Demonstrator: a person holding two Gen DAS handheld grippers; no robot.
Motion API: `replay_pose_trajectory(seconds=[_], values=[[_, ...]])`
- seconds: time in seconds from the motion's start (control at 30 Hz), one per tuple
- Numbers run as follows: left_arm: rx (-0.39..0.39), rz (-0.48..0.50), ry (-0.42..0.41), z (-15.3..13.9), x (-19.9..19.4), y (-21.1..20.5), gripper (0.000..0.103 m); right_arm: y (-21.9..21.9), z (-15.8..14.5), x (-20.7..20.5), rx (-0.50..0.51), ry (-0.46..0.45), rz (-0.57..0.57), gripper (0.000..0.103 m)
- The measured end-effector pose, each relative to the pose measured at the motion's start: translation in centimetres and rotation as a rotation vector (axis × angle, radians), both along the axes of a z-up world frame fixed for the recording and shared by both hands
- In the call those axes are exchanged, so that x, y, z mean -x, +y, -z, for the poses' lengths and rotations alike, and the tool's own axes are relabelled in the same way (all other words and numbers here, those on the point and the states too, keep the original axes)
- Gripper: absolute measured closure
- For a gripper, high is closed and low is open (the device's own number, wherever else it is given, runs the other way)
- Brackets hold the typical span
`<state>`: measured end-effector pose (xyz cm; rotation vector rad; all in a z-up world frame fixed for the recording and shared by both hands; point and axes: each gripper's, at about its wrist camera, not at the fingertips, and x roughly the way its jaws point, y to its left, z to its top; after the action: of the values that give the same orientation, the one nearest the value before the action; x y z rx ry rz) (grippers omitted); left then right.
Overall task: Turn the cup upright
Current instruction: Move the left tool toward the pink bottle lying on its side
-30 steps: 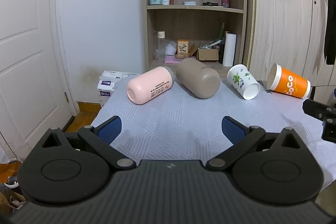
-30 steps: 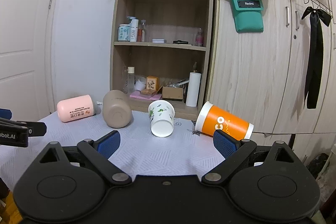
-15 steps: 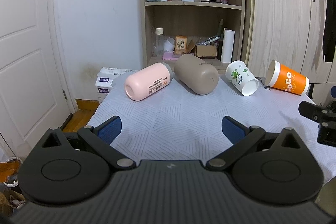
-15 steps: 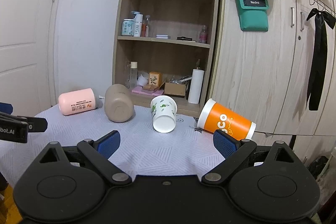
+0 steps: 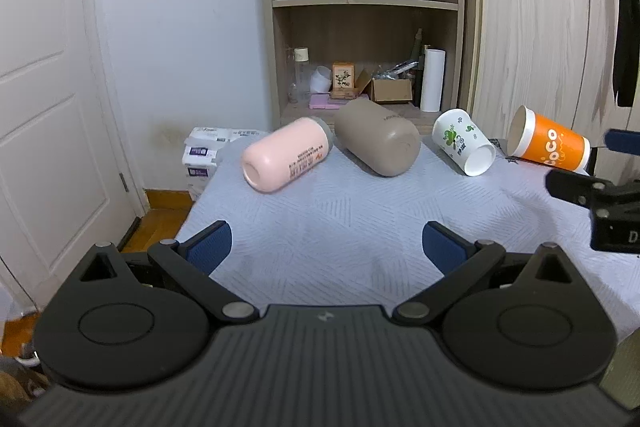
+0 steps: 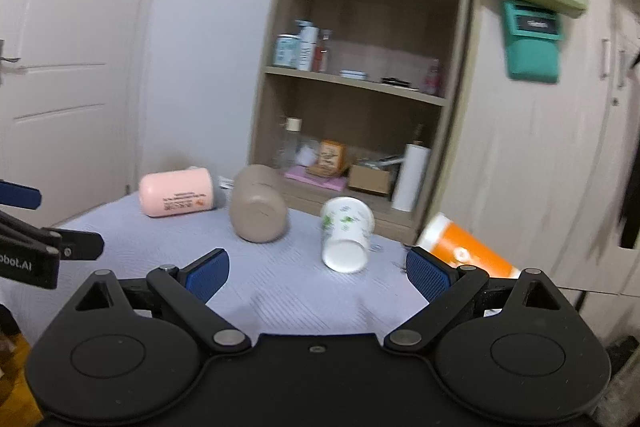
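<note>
While four cups (image 5: 463, 141) lie toppled, tools (image 5: 327, 244) agape

Before your left gripper (image 5: 326, 247) lies bare cloth (image 5: 360, 219); pink bottle (image 5: 288, 159), brown tumbler (image 5: 378, 141), white cup (image 5: 464, 142) and orange cup (image 5: 550, 145) line its far edge.

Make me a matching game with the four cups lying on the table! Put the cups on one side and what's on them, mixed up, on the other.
Cups:
1. pink cup
2. tan cup
3. white cup
4. orange cup

What's on it:
A. green leafy drawings
B. white letters "CoCo"
C. plain side with only faint small lettering
D. lines of small red print

Pairs: 1-D, 2-C, 3-A, 4-B
</note>
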<state>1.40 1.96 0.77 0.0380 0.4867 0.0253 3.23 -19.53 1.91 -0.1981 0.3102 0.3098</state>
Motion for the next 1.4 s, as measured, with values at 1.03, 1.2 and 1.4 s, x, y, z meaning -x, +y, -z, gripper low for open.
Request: replay_pose_trajectory(seconds=[1.03,1.2,1.4], values=[[-0.274,0.423,0.351,2.4,-24.4,5.2,0.010,8.3,3.7,-12.2,-0.042,0.356,-0.188,0.006],[-0.206,0.439,0.433,2.7,-26.3,6.5,0.010,8.1,3.1,-12.2,-0.022,0.343,-0.172,0.006],[-0.146,0.422,0.486,2.8,-27.1,7.1,0.041,8.1,3.1,-12.4,-0.035,0.358,-0.180,0.006]])
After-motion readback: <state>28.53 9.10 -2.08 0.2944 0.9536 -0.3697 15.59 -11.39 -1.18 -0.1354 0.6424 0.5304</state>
